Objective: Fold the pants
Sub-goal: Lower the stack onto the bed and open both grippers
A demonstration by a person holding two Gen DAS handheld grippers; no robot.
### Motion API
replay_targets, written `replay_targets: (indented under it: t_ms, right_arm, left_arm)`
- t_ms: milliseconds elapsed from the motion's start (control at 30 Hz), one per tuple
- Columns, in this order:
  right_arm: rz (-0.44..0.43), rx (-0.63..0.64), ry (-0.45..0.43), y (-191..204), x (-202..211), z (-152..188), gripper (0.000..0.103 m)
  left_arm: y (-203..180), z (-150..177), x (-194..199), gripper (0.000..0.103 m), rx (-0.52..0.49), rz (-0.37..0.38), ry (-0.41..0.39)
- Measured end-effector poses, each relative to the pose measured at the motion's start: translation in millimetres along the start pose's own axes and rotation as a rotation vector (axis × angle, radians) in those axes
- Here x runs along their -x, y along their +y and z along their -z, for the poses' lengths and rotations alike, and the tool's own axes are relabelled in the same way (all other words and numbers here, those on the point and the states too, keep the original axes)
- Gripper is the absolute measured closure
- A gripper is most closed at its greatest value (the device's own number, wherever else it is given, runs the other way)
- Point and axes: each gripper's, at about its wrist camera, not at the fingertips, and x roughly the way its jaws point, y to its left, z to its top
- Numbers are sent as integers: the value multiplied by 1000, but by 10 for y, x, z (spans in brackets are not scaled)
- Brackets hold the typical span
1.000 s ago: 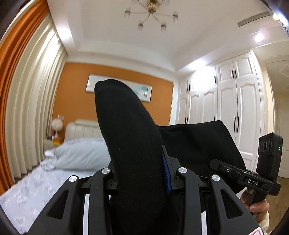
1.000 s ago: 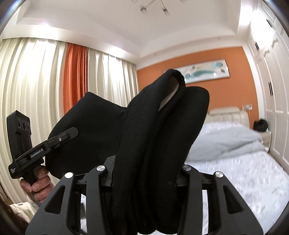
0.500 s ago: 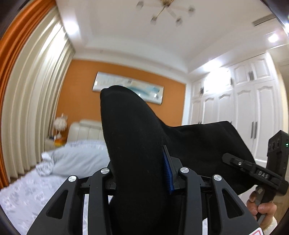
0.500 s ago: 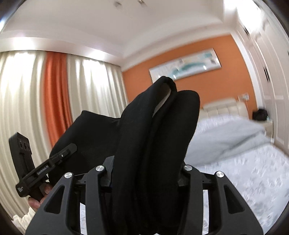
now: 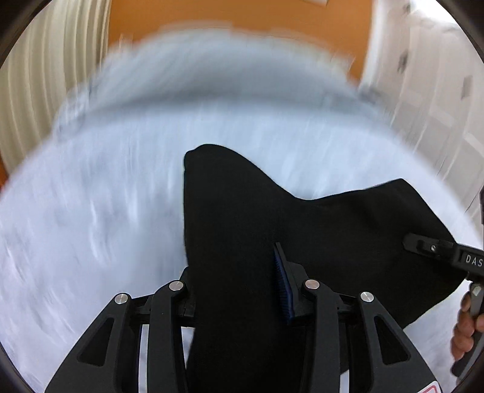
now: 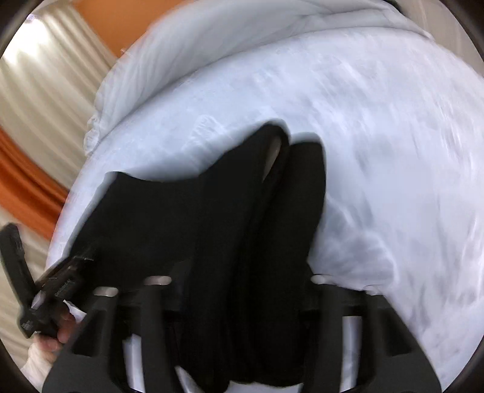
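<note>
We see the left tongs (image 5: 242, 290) clamped on a thick fold of the black pants (image 5: 236, 241); the cloth rises between the two fingers and a ribbed blue pad (image 5: 282, 290) on the right finger presses against it; from there the fabric stretches away toward three o'clock, where the right tongs (image 5: 423, 246) bite its far corner, with the person's right hand (image 5: 462, 329) on the grip at four o'clock. In the right wrist view the right tongs (image 6: 242, 287) are likewise shut on the pants (image 6: 248, 217); here the cloth stands in two rolled ridges between the fingers and spreads toward nine o'clock, where the left tongs (image 6: 75, 263) pinch it and the left hand (image 6: 59, 331) holds the handle at eight o'clock. The pants hang between the two tongs above the bed (image 5: 90, 211); whether any part touches the sheet we cannot tell. The bed fills most of both views, covered in a pale blue-white sheet (image 6: 393, 151) with a faint pattern, much smeared by blur; a rumpled light duvet (image 6: 211, 39) lies across its far end at twelve o'clock. Beyond it runs an orange wall (image 5: 242, 12); cream pleated curtains (image 5: 45, 75) hang at ten o'clock in the left view, and white panelled wardrobe doors (image 5: 438, 90) stand at two o'clock; in the right view an orange curtain (image 6: 27, 175) shows at nine o'clock.
</note>
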Motion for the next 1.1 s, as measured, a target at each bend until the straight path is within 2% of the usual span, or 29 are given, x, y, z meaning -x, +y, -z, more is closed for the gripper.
replay_targets:
  t_ms: [67, 100, 133, 167, 200, 233, 300, 333, 367, 433, 467, 500, 567, 600, 667, 733, 767, 800, 833, 933, 1000, 1033, 1067, 1100]
  right_arm:
    - [77, 61, -42, 23, 272, -38, 23]
    - [122, 93, -89, 72, 442, -71, 23]
    - [132, 120, -125, 133, 555, -81, 32]
    - [97, 165, -165, 283, 741, -115, 41]
    - [57, 189, -181, 390, 838, -184, 46]
    - [20, 207, -188, 526, 891, -238, 54]
    - [-63, 236, -181, 787, 840, -389, 58]
    - [-69, 247, -178, 894, 751, -442, 60]
    - [-60, 255, -169, 926, 642, -477, 60]
    - [15, 273, -105, 900, 226, -496, 60]
    - [142, 246, -28, 696, -151, -477, 61]
    - [172, 220, 19, 541, -313, -472, 66]
    - [116, 179, -13, 395, -296, -479, 70]
    - [121, 159, 3, 425, -230, -519, 72]
    - [95, 187, -23, 558, -38, -513, 69]
    - [88, 250, -52, 638, 45, -422, 69]
    - [171, 276, -3, 565, -128, -337, 69]
    - [174, 274, 24, 475, -265, -346, 69]
    - [143, 255, -14, 427, -204, -321, 69]
    - [153, 153, -6, 515, 162, -390, 67]
    - [121, 138, -19, 566, 414, -366, 67]
    - [123, 140, -35, 598, 575, -323, 63]
    - [142, 141, -52, 624, 766, -256, 49]
    - [165, 142, -65, 638, 920, -196, 42]
  left_arm:
    - [223, 141, 115, 53, 65, 80, -85]
    - [324, 132, 243, 51, 91, 67, -99]
    - [422, 88, 404, 52, 115, 46, -125]
    - [492, 24, 539, 52, 132, 56, -158]
    - [547, -56, 690, 52, 142, 59, -190]
    - [545, -130, 787, 51, 139, 39, -207]
    - [470, -352, 969, 47, 110, -13, -257]
    - [358, -446, 1000, 43, 98, -19, -269]
    - [278, -554, 960, 41, 93, -15, -263]
    - [141, -661, 787, 32, 105, -7, -232]
    - [75, -679, 576, 32, 122, -22, -184]
    - [17, -682, 372, 32, 130, -45, -127]
    - [42, -607, -218, 32, 134, -89, 49]
    - [96, -547, -426, 28, 138, -95, 85]
    - [173, -527, -402, 21, 164, -85, 14]
    - [172, -515, -376, 21, 143, -85, 7]
    - [174, -502, -383, 20, 139, -85, 4]
    - [183, -490, -399, 19, 141, -84, 3]
    - [185, -488, -396, 19, 144, -82, 4]
    - [121, -525, -217, 24, 150, -90, -6]
    - [-20, -514, 105, 24, 74, -113, -59]
    - [-70, -512, 212, 24, 41, -125, -77]
    - [-148, -468, 412, 24, -10, -154, -105]
    - [-214, -412, 598, 22, -53, -180, -126]
